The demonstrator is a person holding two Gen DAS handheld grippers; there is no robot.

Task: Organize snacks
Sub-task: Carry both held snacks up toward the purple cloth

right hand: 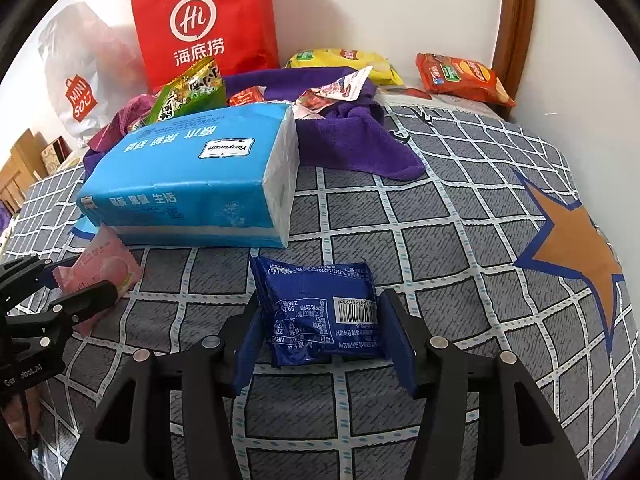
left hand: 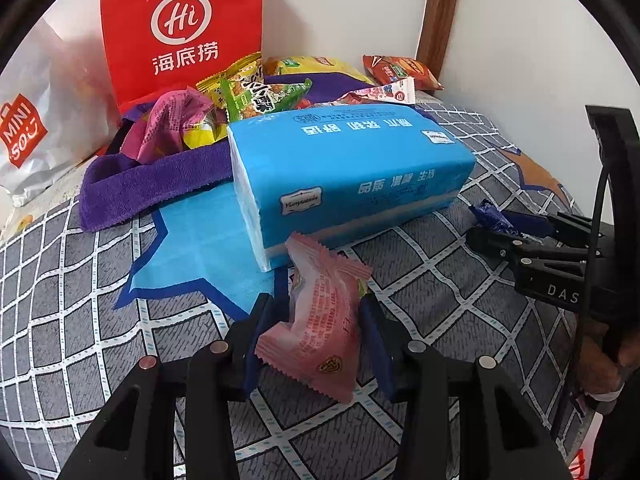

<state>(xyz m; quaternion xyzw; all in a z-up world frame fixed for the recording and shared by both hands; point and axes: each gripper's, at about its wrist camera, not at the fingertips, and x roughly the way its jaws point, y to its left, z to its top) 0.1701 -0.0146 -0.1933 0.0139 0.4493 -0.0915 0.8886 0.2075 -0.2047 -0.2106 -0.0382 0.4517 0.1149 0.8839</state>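
Observation:
A crumpled pink snack packet [left hand: 320,328] is pinched between the blue pads of my left gripper [left hand: 316,308], just in front of a blue tissue pack [left hand: 352,168]. In the right wrist view the same gripper [right hand: 88,280] holds the pink packet [right hand: 104,268] at the left edge. A dark blue snack packet [right hand: 316,312] lies flat on the checked bedsheet [right hand: 440,220] between the fingers of my right gripper [right hand: 320,298]. Its jaws stand apart, with a gap at the packet's right edge. The left wrist view shows the right gripper [left hand: 492,224] at the right.
Behind the tissue pack a purple towel [left hand: 152,184] holds a heap of snack packets, with a green one [left hand: 260,98] on top. A yellow bag [right hand: 344,58] and an orange chip bag [right hand: 460,78] lie at the wall. A red paper bag [left hand: 180,32] and a white plastic bag [left hand: 36,128] stand behind.

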